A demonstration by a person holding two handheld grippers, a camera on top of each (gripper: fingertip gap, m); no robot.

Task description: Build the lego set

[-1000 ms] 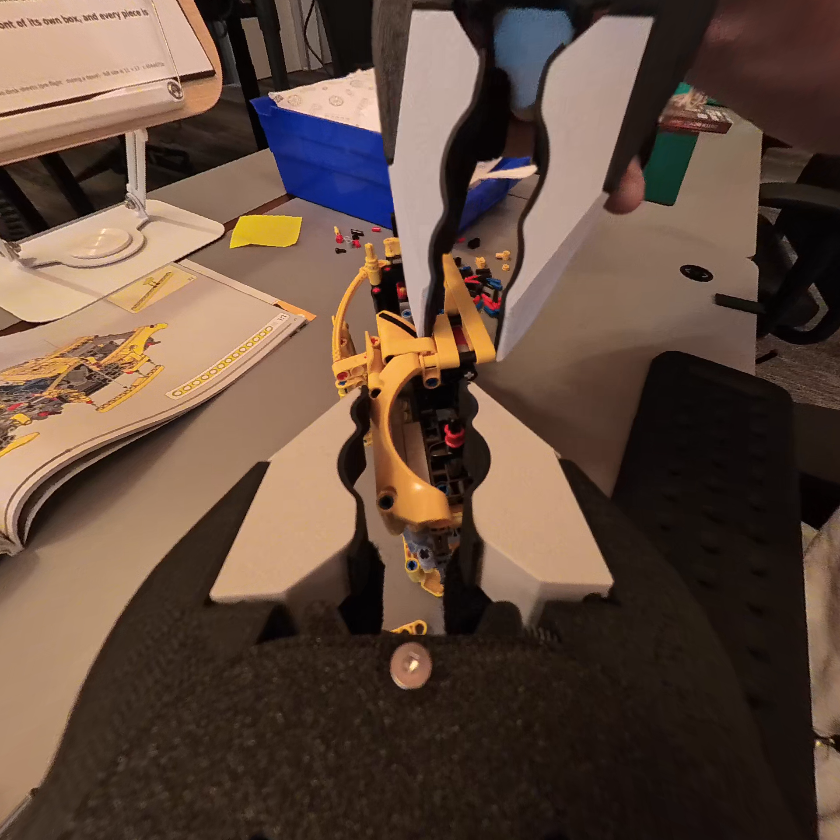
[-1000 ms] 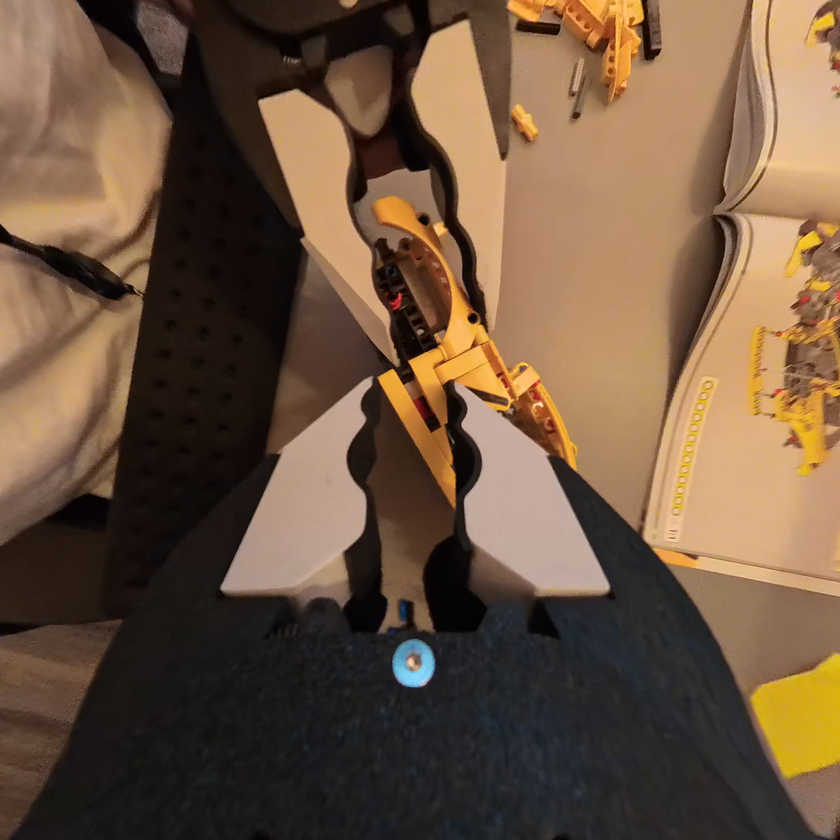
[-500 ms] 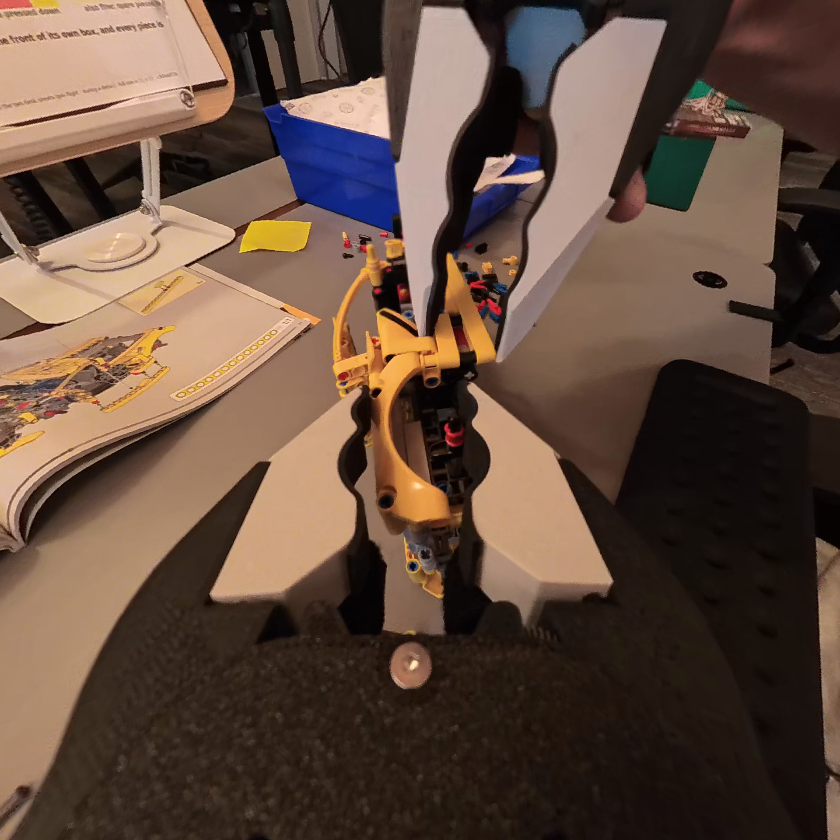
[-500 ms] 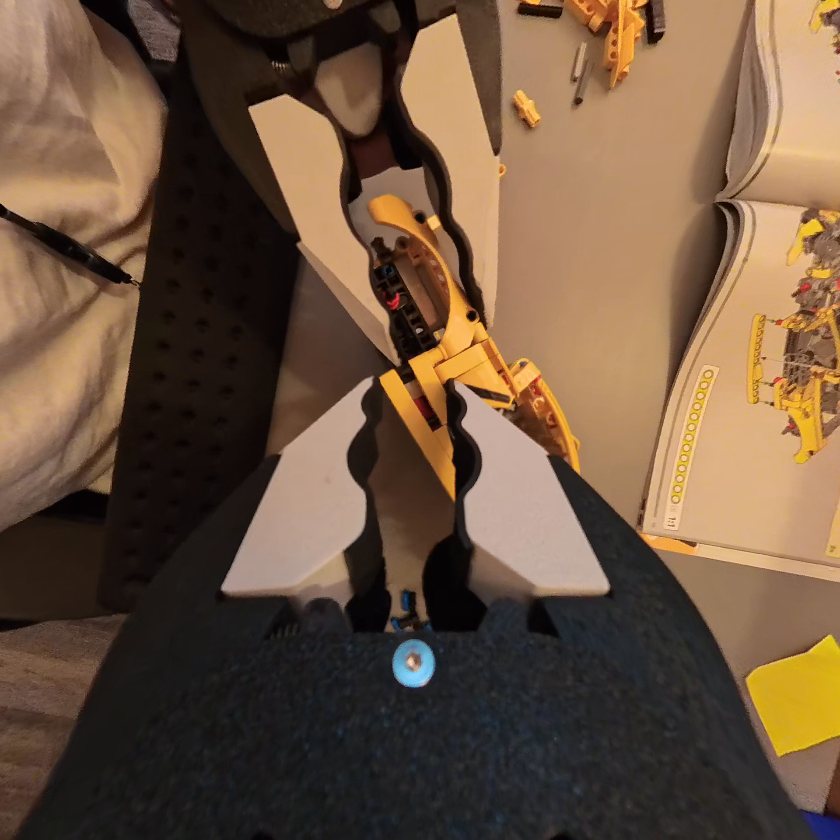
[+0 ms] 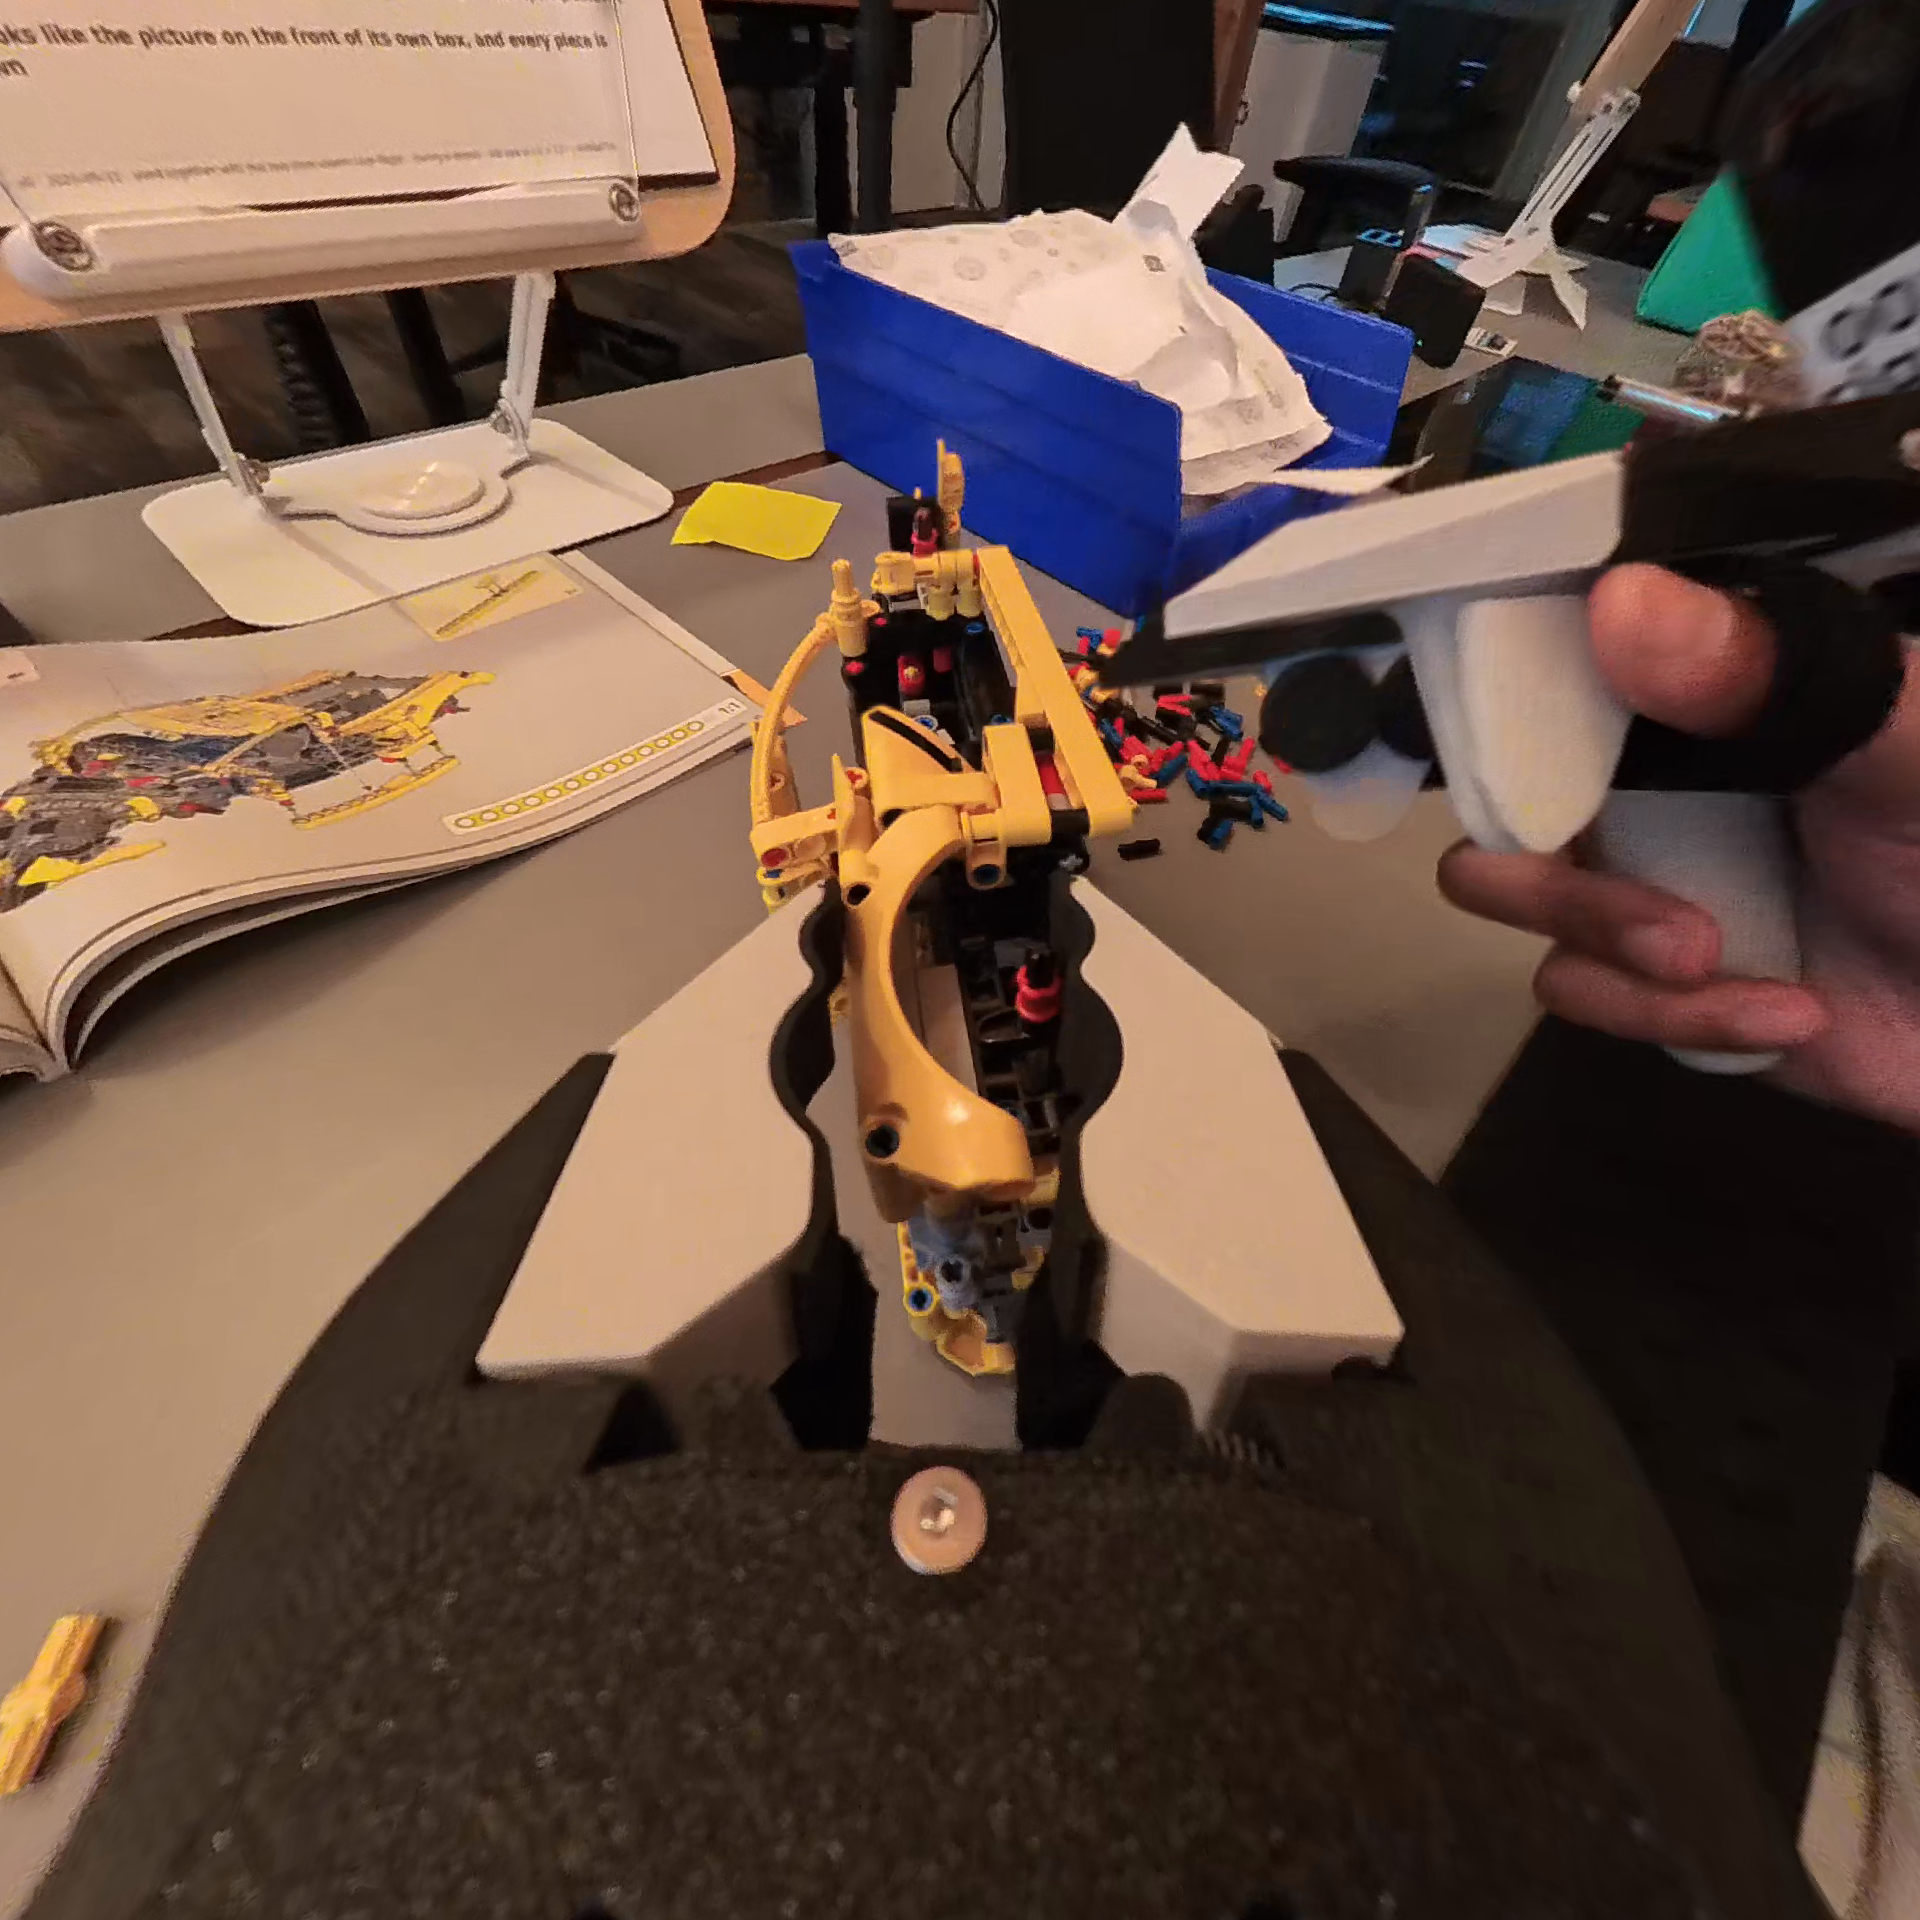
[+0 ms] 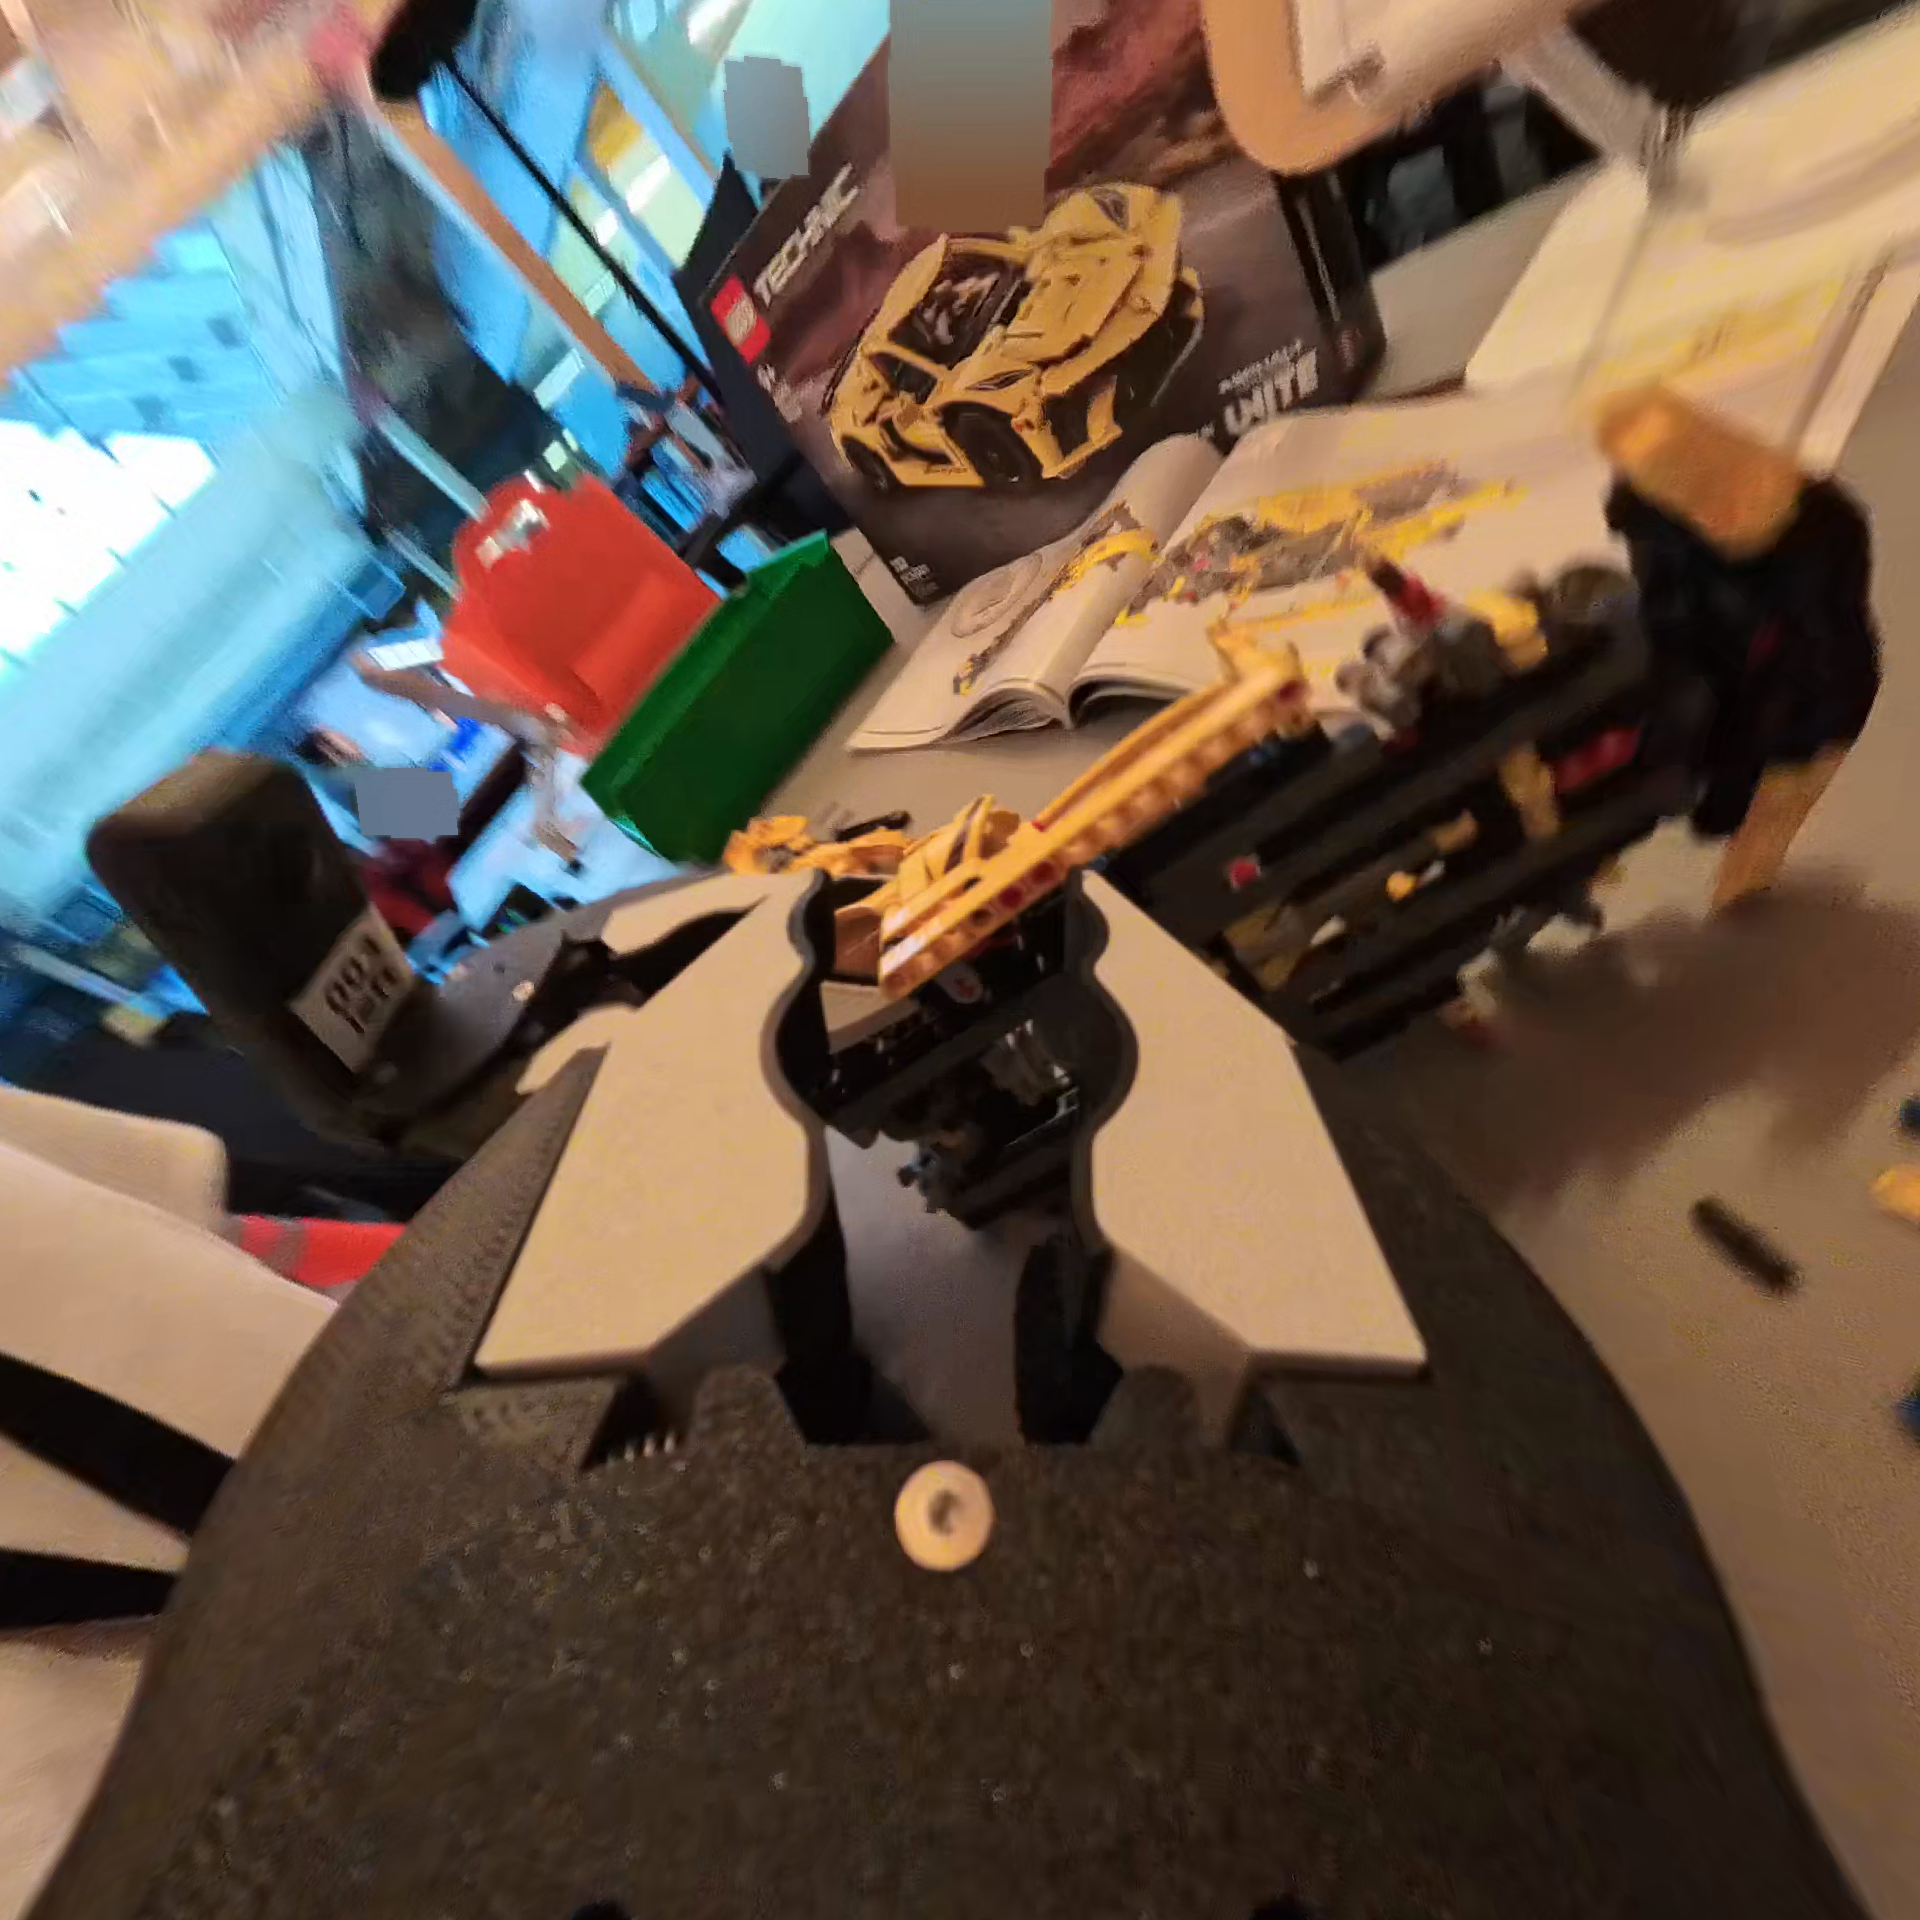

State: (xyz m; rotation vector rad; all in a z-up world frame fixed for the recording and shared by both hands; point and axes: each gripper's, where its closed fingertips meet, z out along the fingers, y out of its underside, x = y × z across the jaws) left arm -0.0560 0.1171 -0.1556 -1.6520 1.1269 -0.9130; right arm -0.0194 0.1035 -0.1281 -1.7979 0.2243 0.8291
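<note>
I'm seeing a yellow-and-black lego model (image 5: 940,935), a blue bin (image 5: 997,436) far right, and red and blue pins (image 5: 1195,748) scattered.

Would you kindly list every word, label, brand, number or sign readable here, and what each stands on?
I do not copy writing out; these things bear it:
Sheet on the white stand: printed lines, legible.
Open instruction booklet: a small page number, legible.
Set box: logo and large lettering, legible; small print blurred.
White paper in the blue bin: print too small to read.
Black device: grey panel, blurred.
</note>
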